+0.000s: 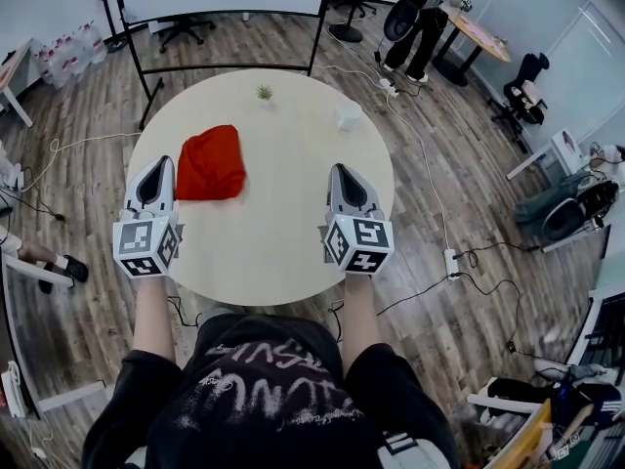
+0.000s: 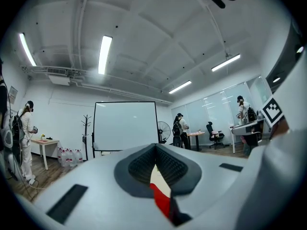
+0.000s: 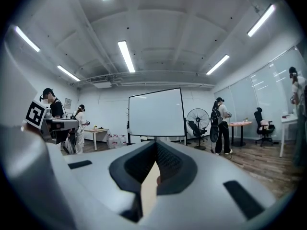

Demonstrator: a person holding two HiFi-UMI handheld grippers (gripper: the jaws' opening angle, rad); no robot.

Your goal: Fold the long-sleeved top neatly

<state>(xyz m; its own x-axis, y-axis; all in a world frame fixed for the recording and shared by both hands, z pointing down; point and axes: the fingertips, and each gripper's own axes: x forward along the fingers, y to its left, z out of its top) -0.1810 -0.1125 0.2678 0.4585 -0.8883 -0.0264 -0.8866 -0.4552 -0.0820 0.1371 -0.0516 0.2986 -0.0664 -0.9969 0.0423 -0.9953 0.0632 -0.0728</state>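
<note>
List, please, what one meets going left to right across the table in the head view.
left gripper → red top → small plant → right gripper; the white object is left out, as it overlaps the right gripper's span.

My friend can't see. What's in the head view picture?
A red top lies folded small on a round pale table. The person's left tongs and right tongs are held shut over its near side, empty. A tiny plant and a white object stand at the far edge.
</note>
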